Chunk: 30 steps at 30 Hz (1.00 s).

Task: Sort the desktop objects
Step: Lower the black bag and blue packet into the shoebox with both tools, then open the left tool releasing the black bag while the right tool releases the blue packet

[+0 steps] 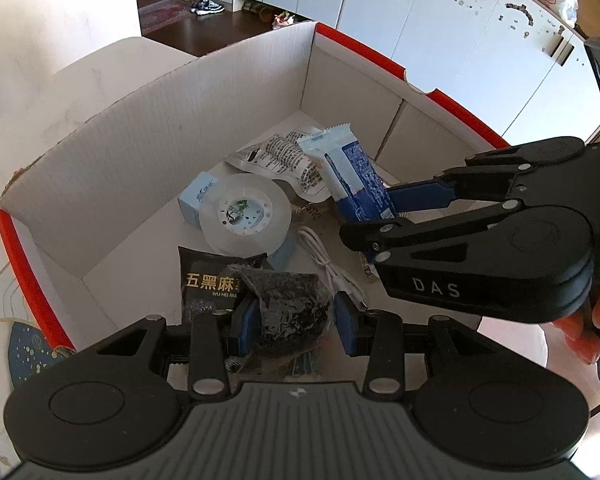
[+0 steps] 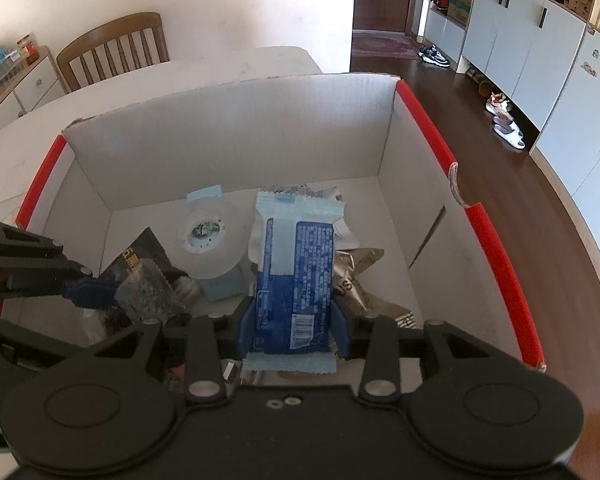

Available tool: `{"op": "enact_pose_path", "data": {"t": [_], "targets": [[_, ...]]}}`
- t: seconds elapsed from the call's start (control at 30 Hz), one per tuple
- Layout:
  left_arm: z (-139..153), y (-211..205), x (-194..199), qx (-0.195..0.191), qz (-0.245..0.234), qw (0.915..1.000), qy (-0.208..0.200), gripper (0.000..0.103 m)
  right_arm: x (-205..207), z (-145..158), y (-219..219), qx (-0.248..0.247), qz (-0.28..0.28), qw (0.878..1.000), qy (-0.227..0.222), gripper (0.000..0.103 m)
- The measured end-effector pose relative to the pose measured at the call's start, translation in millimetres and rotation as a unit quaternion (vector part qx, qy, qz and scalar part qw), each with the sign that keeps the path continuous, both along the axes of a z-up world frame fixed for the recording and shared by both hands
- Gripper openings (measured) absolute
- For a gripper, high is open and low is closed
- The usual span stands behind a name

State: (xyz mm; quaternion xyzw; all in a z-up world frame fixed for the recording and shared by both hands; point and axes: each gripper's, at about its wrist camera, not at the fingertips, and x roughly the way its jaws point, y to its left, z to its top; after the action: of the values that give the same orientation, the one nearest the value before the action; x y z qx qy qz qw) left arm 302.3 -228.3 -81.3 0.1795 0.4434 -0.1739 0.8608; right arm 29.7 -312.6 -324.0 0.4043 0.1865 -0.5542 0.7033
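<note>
Over the white box [image 2: 228,132], the right gripper [image 2: 293,320] clamps a blue-and-white snack packet [image 2: 294,272]; the left gripper [image 1: 294,320] pinches a dark crinkled packet [image 1: 288,308]

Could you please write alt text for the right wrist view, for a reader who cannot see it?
The right gripper holds a blue and white snack packet upright over an open white cardboard box with red edges. In the box lie a roll of clear tape and other wrappers; at left, the left gripper grips a dark crumpled packet.
</note>
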Motion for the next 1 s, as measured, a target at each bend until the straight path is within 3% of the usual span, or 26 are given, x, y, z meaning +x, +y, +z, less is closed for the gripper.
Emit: {"op": "enact_pose_path", "data": {"t": [0.2,0.37,0.67,1.0], "targets": [[-0.7,1.2,-0.9,0.001,0.005,1.0,0.0,0.039,-3.1,-1.1,-0.6,0.005,-0.006,1.0,-0.006,0.044],[-0.3,2.7,-1.0,-0.001,0.012,0.9999,0.006,0.049,-7.6,-0.6,2.9,0.004,-0.01,1.0,-0.022,0.053],[6.0,4.3,-5.0,-0.01,0.015,0.9998,0.001,0.061,-16.0,6.2,10.5,-0.009,-0.017,0.999,-0.035,0.054],[16.8,4.5,-17.1,-0.019,0.013,0.9996,-0.012,0.062,-22.7,27.0,28.0,-0.046,-0.001,0.998,-0.041,0.055]]}}
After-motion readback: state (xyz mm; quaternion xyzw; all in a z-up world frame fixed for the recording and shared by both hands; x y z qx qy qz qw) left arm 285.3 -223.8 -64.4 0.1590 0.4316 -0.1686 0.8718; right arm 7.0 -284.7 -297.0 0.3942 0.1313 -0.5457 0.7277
